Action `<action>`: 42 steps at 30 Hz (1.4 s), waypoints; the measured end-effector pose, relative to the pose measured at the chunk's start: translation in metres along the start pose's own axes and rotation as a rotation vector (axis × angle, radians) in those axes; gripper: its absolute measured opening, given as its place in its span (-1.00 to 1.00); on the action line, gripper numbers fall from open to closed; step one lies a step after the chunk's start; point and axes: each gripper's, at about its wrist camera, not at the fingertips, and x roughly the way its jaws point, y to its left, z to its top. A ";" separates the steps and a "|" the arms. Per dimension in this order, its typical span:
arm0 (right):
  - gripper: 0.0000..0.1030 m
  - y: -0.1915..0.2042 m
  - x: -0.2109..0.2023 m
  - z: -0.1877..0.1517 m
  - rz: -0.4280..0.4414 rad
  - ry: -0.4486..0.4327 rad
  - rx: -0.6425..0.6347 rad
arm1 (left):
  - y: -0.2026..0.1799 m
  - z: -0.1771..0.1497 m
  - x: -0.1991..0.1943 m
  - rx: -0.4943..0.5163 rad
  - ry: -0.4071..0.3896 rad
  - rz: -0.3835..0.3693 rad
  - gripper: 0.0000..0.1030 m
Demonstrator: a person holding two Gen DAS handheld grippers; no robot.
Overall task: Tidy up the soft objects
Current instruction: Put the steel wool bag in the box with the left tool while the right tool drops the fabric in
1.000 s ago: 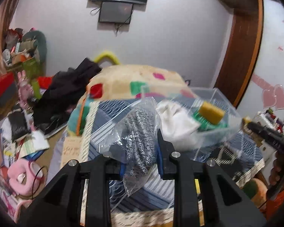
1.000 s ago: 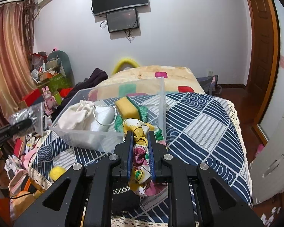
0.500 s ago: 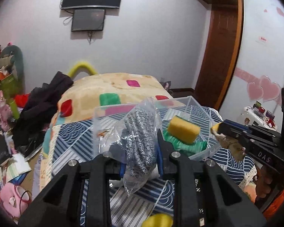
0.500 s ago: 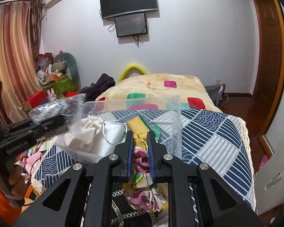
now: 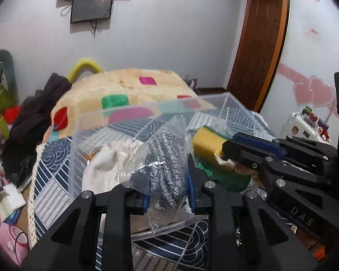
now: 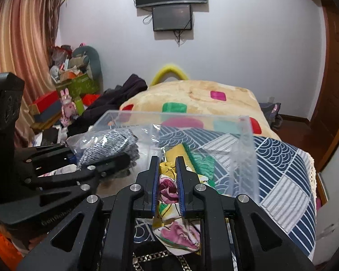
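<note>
My left gripper (image 5: 168,169) is shut on a clear plastic bag of grey knit fabric (image 5: 167,155) and holds it over the near part of the clear plastic bin (image 5: 79,140). My right gripper (image 6: 167,164) is shut on a floral cloth (image 6: 169,187) that hangs below the fingers, at the bin's near wall (image 6: 244,158). In the bin lie a white drawstring pouch (image 5: 106,158), a yellow sponge (image 5: 206,139) and a green cloth (image 6: 203,162). The right gripper shows at the right of the left wrist view (image 5: 228,145); the bag shows in the right wrist view (image 6: 110,144).
The bin stands on a bed with a blue patterned cover (image 6: 280,176) and a beige blanket (image 6: 192,94). Dark clothes (image 5: 34,117) lie at the bed's left. Clutter and boxes (image 6: 56,99) fill the floor on the left. A door (image 5: 260,45) stands at the right.
Both grippers have moved forward toward the bin with their loads. The bagged fabric is now over the bin's inside, and the floral cloth is up at the bin's near edge.
</note>
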 end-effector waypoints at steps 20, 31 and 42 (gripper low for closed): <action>-0.08 -0.004 -0.004 -0.006 -0.024 0.023 -0.014 | 0.008 0.000 -0.034 -0.059 -0.043 -0.017 0.13; 0.37 -0.003 -0.054 0.000 -0.071 -0.102 -0.034 | 0.002 -0.004 -0.101 -0.045 -0.171 0.039 0.86; 0.57 -0.006 -0.074 -0.025 -0.097 -0.094 -0.007 | 0.004 -0.051 -0.109 -0.040 -0.084 0.094 0.89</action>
